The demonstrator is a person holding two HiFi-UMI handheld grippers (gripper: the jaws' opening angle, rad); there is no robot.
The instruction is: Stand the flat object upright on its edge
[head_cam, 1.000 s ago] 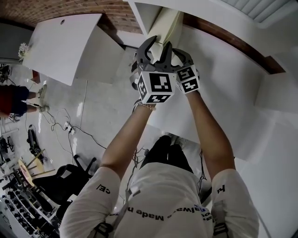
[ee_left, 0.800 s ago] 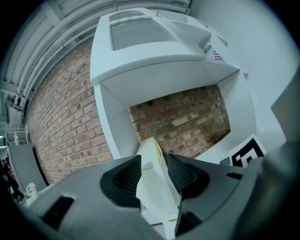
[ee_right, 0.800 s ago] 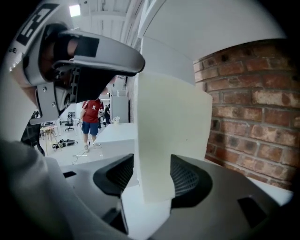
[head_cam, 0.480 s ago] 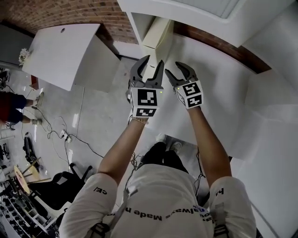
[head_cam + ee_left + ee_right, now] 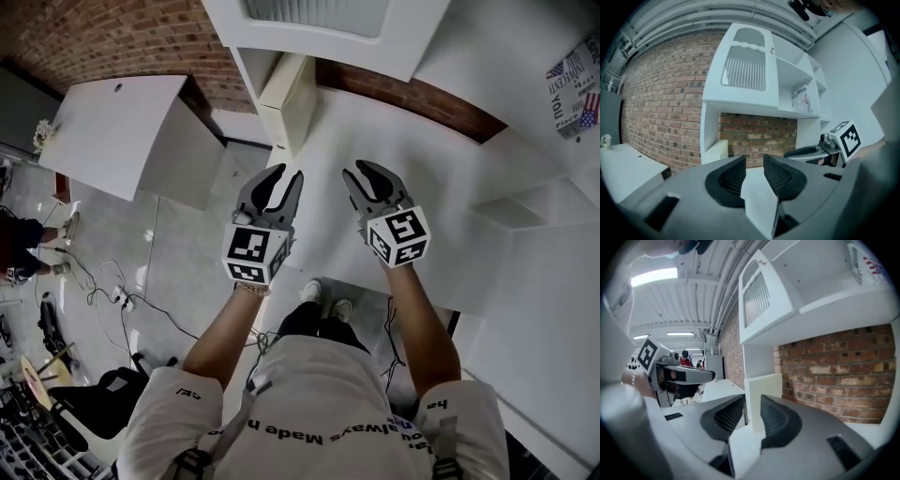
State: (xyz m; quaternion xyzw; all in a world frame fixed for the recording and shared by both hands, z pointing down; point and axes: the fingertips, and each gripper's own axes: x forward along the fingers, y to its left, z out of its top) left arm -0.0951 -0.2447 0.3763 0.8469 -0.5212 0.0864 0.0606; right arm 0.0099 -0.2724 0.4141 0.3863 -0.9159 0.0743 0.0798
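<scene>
The flat cream slab (image 5: 289,98) stands upright on its long edge at the back of the white table (image 5: 441,169), close against the shelf unit's side wall. It also shows in the left gripper view as the slab (image 5: 716,151) and in the right gripper view as the slab (image 5: 761,390). My left gripper (image 5: 272,180) and right gripper (image 5: 367,174) hover side by side well short of it, touching nothing. Both pairs of jaws are closing, with a narrow gap and nothing between them, as with the left gripper (image 5: 753,165) and right gripper (image 5: 751,405).
A white shelf unit with a slatted door (image 5: 314,14) hangs over the table's back, in front of a brick wall (image 5: 112,42). A flag-printed item (image 5: 574,89) sits on a shelf at right. A second white table (image 5: 112,122) and floor cables (image 5: 112,281) lie at left.
Both grippers have drawn back from the slab toward the person and moved apart. Their jaws have narrowed. The slab stays standing on its own.
</scene>
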